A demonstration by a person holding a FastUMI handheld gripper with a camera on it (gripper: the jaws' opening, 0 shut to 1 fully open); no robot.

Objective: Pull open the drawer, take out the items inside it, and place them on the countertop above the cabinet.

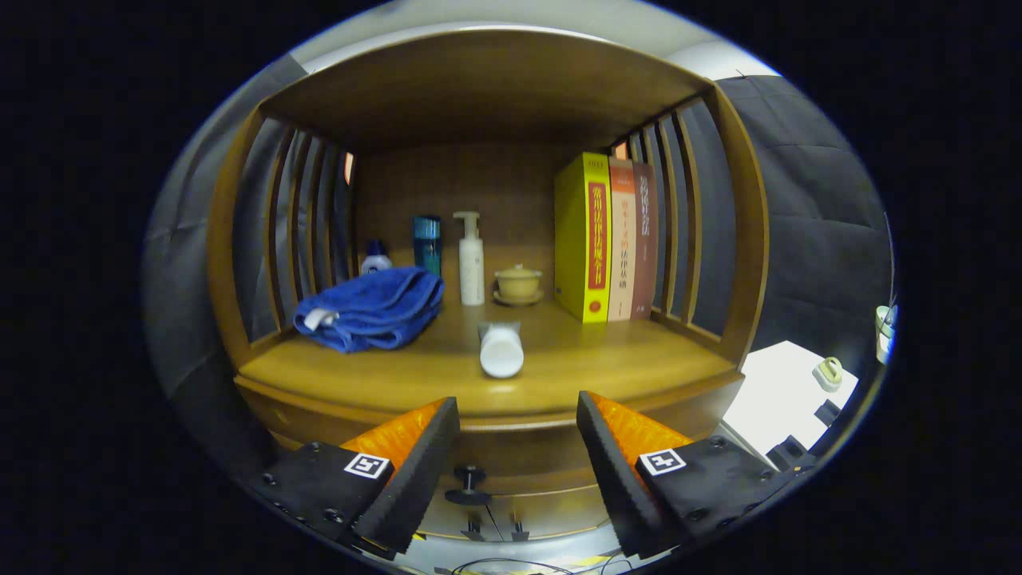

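Gripper [517, 447] wide open, empty, before countertop [607, 367]; tube [501, 350] beyond.

The small white bottle with a blue cap [375, 259] stands half hidden behind the folded blue towel [370, 307], left of centre. The dark round drawer knob [469, 485] shows between the 2 spread orange-and-black fingers [415, 459]; the wooden drawer front [519, 511] is cut off at the bottom. Objects at the far right are too small to identify.

On the countertop [607, 363], a tube [501, 350] lay nearest; a folded towel [371, 307] sat left, books [607, 238] stood right, and a pump bottle [471, 259] stood behind.
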